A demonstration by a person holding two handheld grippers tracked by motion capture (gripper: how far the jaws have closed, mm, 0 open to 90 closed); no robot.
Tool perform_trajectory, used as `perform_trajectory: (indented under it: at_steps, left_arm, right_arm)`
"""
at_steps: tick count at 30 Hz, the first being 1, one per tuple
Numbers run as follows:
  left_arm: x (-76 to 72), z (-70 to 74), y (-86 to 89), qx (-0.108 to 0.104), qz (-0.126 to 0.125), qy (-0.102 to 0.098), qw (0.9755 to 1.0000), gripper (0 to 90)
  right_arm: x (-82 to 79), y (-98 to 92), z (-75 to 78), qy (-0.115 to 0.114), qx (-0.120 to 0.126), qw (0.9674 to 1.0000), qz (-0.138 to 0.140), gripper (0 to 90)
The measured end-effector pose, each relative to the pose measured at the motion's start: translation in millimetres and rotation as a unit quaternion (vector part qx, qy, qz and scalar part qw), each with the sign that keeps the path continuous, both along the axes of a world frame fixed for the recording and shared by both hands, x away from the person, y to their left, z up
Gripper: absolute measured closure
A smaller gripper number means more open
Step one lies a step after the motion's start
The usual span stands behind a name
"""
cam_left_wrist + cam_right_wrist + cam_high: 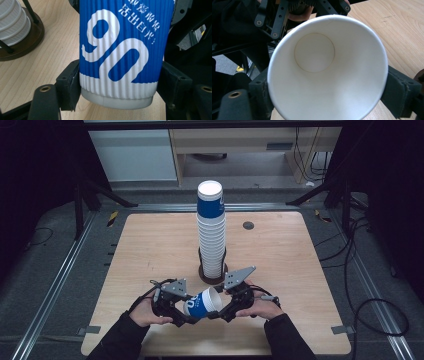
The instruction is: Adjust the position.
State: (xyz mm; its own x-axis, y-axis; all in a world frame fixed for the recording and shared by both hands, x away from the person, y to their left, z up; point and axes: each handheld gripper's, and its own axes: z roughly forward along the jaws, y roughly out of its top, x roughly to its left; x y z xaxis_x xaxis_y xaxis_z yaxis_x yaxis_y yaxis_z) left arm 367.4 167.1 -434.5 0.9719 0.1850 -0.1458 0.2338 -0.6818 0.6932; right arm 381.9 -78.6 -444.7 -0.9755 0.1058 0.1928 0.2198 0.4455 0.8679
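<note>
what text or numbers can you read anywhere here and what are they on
"90": big white digits on the blue ribbed side of the paper cup held between both grippers.
Two lines of white Chinese characters near the cup's rim: too blurred to read.
Cup stack in its holder: no print can be made out.

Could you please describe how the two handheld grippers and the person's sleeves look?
Both the left gripper and the right gripper are black, each topped by a grey three-cornered plate, with thin black cables trailing. The jaws carry black pads and brass-coloured rivets. The sleeves are black.
</note>
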Motion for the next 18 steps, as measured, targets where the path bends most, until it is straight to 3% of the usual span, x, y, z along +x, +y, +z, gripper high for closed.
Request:
perform_trajectory:
  at_steps: [6,10,13,18]
  left_arm:
    - [3.6,2.6,7.5,-0.022,0.024,-0.009,0.9994,28.0]
    - [7.5,6.4,16.7,-0.049,0.05,-0.018,0.9974,28.0]
    - [10.0,9.1,23.6,-0.077,0.078,-0.025,0.9936,27.9]
    - [9.5,12.9,27.4,-0.119,0.105,-0.039,0.9866,27.9]
  right_arm:
    - [3.1,-3.5,2.6,-0.013,0.02,0.9993,-0.029,9.3]
    - [7.5,-15.2,10.6,-0.016,0.059,0.9958,-0.067,8.4]
    - [10.1,-22.5,14.7,-0.018,0.077,0.9928,-0.089,8.3]
    - [11.1,-27.0,17.0,-0.017,0.093,0.9907,-0.098,8.2]
